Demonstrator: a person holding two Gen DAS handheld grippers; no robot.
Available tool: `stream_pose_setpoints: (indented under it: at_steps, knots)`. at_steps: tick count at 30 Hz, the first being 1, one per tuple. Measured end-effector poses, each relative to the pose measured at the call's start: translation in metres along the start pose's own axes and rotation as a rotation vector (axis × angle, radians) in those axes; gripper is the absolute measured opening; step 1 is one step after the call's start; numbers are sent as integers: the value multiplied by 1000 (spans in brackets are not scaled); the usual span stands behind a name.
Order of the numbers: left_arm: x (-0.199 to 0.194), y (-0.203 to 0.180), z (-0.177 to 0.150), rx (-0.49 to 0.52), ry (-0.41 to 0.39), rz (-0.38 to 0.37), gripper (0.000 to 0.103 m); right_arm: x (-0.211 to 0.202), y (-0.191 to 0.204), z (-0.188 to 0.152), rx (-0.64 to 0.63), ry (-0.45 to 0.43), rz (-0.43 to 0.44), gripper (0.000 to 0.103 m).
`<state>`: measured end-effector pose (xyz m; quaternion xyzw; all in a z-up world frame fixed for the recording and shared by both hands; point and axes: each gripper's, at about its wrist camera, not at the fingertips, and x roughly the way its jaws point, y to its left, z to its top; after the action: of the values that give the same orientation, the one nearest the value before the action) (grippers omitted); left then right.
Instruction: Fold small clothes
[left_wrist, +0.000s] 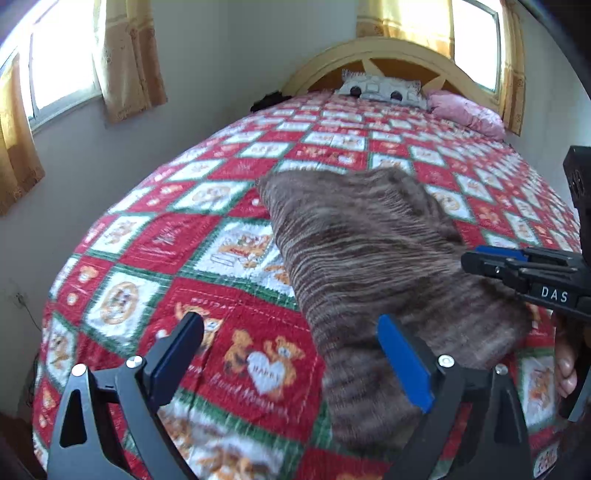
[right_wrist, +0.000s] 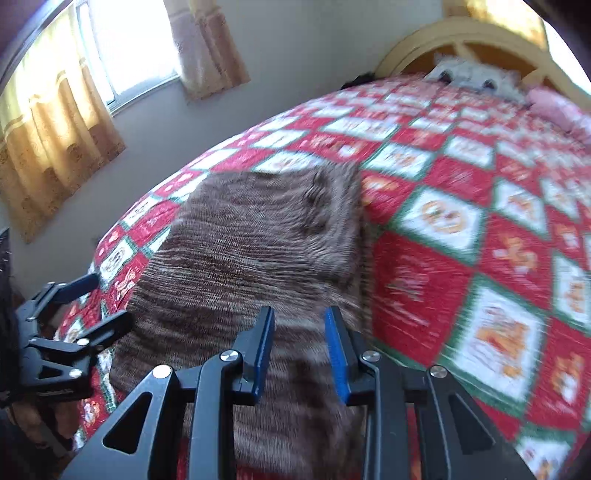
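- Left wrist view: the left gripper (left_wrist: 291, 350) sits at the bottom of the frame with its jaws spread really wide, nothing between them but the quilt (left_wrist: 177, 236). Its blue-padded finger on the lower right overlaps the near edge of the brown knit garment (left_wrist: 369, 251), but isn't pinching it.
- That garment is a fuzzy striped brown thing lying flat on the red, green and white teddy-bear quilt, running from frame centre down to the lower right.
- The right gripper (left_wrist: 480, 262) pokes in from the right edge, over the garment's right side. Can't tell from here how far apart its jaws are.
- Top of frame: wooden headboard (left_wrist: 384, 55), a grey pillow (left_wrist: 380, 88), a pink pillow (left_wrist: 465, 110), curtains (left_wrist: 125, 59) upper left.
- Right wrist view: right gripper (right_wrist: 299, 325) bottom centre, jaws partly apart, garment (right_wrist: 258, 243) lying under the gap, pads not squeezing it. Pretty blurry.
- Left gripper (right_wrist: 107, 299) at the left edge, jaws apart, beside the garment's left edge.
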<state>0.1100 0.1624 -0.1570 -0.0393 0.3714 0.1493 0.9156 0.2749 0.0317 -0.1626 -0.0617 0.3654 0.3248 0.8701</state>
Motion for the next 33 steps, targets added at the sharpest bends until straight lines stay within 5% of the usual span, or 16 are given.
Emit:
stream_pose_setpoints:
  at_steps: [2,8,17,33]
  knots:
    - [-20,-1,-1,6,-34,-1,98,-30,7,-5,5,-72,-25,58]
    - [-71,0,2,5,-122,-19,100,-99,31,-18,-21,-207,-53,58]
    - [-118,-13,10,6,-236,-43,102,-159,54,-32,-67,-291,-99,58]
    - [-145,-20,9,9,-297,-56,102,-198,64,-38,-70,-381,-110,58]
